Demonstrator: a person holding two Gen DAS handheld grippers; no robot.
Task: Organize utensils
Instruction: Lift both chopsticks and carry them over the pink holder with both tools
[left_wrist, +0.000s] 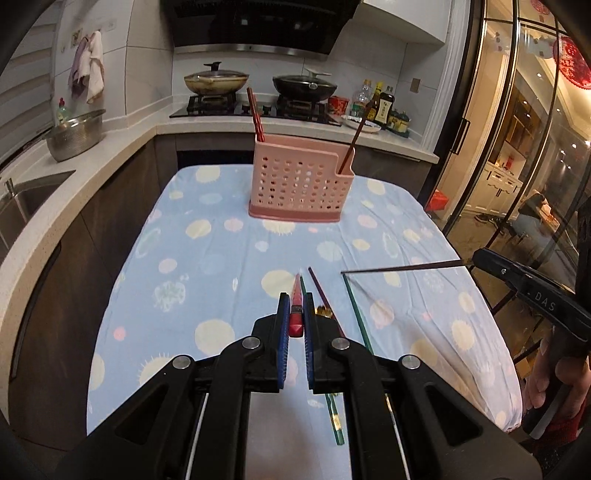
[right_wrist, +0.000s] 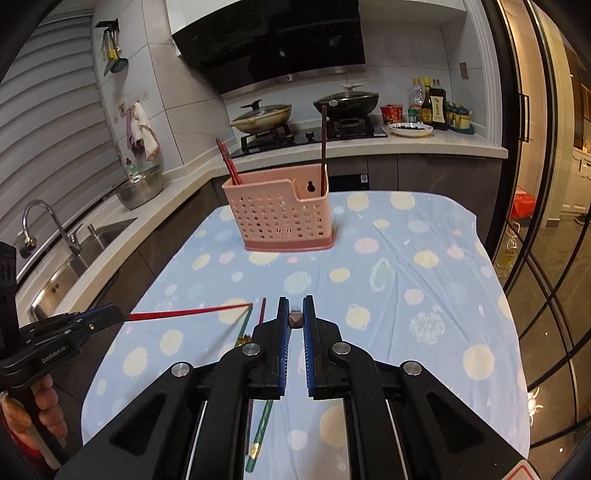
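Chopsticks occupy both our tools: our left gripper (left_wrist: 296, 325) pinches a red chopstick (left_wrist: 296, 314) by its butt end, and our right gripper (right_wrist: 295, 321) clamps a dark chopstick (left_wrist: 402, 267) likewise. Green chopsticks (right_wrist: 260, 432) lie on the spotted cloth (right_wrist: 406, 280); the pink holder (left_wrist: 299, 182) stands farther back, with chopsticks upright inside.

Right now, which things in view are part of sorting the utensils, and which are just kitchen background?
Part of the job:
- pink holder, chopsticks already standing in it
- red chopstick in the left gripper
- dark chopstick in the right gripper
- green chopstick and maroon chopstick lying on the tablecloth

Background:
- pans
- sauce bottles
- sink
- metal bowl
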